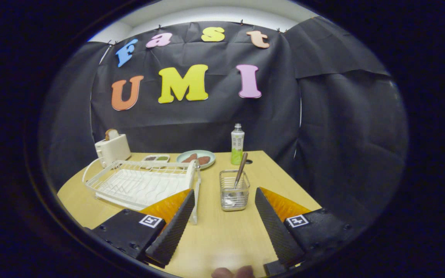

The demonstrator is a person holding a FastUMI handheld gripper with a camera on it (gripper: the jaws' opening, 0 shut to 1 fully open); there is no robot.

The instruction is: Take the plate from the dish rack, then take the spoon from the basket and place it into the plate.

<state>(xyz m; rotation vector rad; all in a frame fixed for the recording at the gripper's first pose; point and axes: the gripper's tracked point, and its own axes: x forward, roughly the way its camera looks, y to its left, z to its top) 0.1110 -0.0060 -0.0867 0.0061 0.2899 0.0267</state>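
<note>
**Gripper wide apart above table, spoon in basket just ahead**

Gripper: fingers spread wide, nothing between them but bare table. No contact with any object.

Basket: small wire basket, upright on the table, just ahead of the fingers and slightly nearer the right finger than the left. Apart from both fingers.

Spoon: stands in the basket, handle up and leaning to the right, bowl end down inside the wire walls. Handle tip reaches above the basket rim.

Dish rack: white wire rack on a white tray, to the left of the basket and ahead of the left finger. The left fingertip overlaps the rack's near right corner in the view; whether they touch cannot be told. A thin white piece stands on edge at the rack's right end, just beside the left fingertip; whether it is the plate or part of the rack cannot be told.

Beyond the rack: toaster with a slice of bread in its slot, a small divided tray, and a pale green dish holding brown food. A bottle stands upright beyond the basket, near the table's far edge.

Fingertips of a person's hand show at the near table edge, between the gripper's fingers.
</note>
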